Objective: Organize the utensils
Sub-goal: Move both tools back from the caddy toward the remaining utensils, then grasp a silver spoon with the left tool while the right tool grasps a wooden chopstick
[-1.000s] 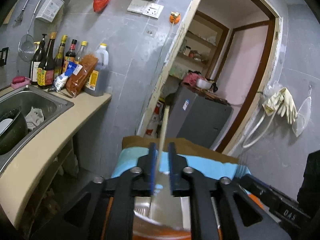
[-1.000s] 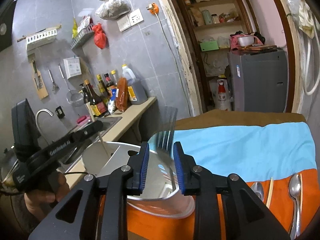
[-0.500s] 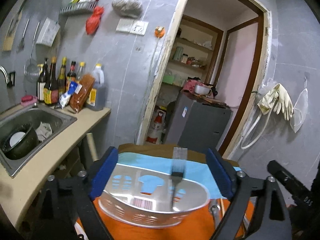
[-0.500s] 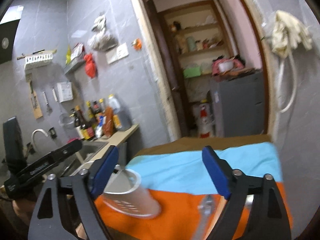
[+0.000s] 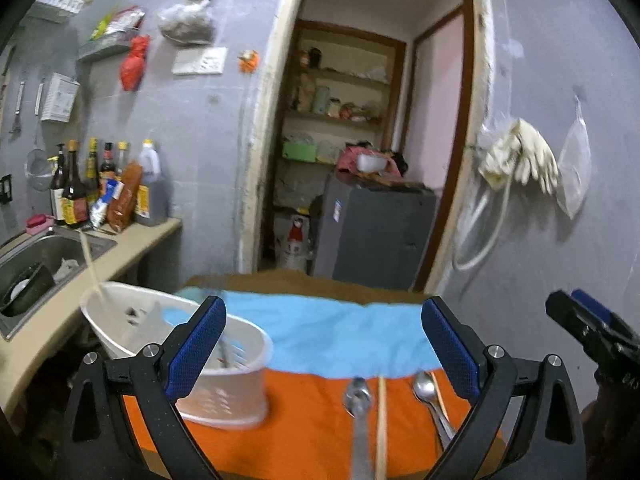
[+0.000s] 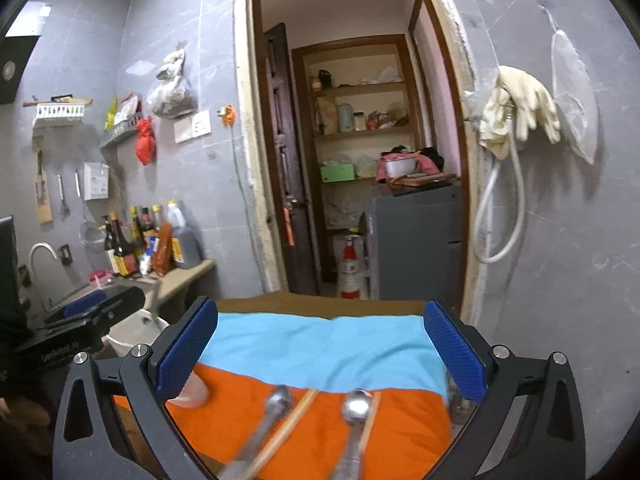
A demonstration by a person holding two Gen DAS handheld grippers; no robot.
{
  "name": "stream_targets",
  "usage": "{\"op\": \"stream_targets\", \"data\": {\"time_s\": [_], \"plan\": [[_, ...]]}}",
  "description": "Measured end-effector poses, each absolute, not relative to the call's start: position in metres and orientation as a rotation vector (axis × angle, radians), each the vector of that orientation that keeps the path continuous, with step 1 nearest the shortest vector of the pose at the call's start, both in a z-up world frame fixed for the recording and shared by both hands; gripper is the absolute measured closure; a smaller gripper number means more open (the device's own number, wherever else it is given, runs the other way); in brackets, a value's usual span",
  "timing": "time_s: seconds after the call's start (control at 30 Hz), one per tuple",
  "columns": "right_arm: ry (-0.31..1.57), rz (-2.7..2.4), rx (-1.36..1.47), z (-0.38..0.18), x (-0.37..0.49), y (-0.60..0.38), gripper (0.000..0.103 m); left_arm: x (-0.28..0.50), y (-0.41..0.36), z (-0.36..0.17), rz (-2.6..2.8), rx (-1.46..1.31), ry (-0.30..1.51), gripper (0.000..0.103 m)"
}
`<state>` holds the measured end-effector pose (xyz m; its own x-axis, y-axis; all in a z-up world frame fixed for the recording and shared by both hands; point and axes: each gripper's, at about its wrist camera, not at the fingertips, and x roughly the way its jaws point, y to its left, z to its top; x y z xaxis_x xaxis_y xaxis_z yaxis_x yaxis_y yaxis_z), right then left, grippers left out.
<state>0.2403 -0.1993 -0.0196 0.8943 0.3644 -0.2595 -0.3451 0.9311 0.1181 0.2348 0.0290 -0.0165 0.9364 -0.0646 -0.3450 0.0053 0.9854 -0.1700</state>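
**Orange cloth, loose cutlery, both jaws opening**

Orange and blue cloth (image 5: 320,424) is covering the worktop where the utensils are lying. The left hand-held gripper (image 5: 322,344) is hanging above it with jaws opening wide and gripping nothing; under the gap two spoons (image 5: 358,394) and a chopstick (image 5: 382,420) are resting on the orange part. The white utensil basket (image 5: 224,384) is sitting at the cloth's left end, just behind the left finger, with a fork (image 5: 232,354) and another chopstick (image 5: 90,264) leaning inside it. The right hand-held gripper (image 6: 320,344) is likewise opening, empty, over blurred spoons (image 6: 356,408) and a chopstick (image 6: 296,412). Bottles (image 5: 80,196) are standing beside the sink (image 5: 48,252).
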Motion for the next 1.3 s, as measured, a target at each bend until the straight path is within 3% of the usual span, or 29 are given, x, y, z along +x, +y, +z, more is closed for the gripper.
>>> {"op": "stream_targets", "data": {"time_s": [0.5,0.6,0.7,0.87,1.03,1.3], "plan": [[0.489,0.341,0.129,-0.095,0.286,-0.252,0.0,0.284,-0.021,-0.11,-0.015,-0.061,0.656,0.008],[0.553,0.354,0.138,-0.11,0.297,-0.25,0.005,0.294,-0.022,-0.126,-0.013,-0.049,0.72,0.01],[0.61,0.365,0.123,-0.121,0.307,-0.245,0.021,0.301,-0.021,-0.142,-0.03,-0.054,0.775,0.019],[0.716,0.364,0.127,-0.141,0.326,-0.243,0.04,0.316,-0.025,-0.164,-0.06,-0.058,0.872,0.044],[0.804,0.393,0.134,-0.157,0.338,-0.239,0.061,0.325,-0.027,-0.177,-0.088,-0.071,0.947,0.063],[0.904,0.439,0.131,-0.176,0.342,-0.227,0.07,0.332,-0.026,-0.181,-0.106,-0.084,0.982,0.083]]}}
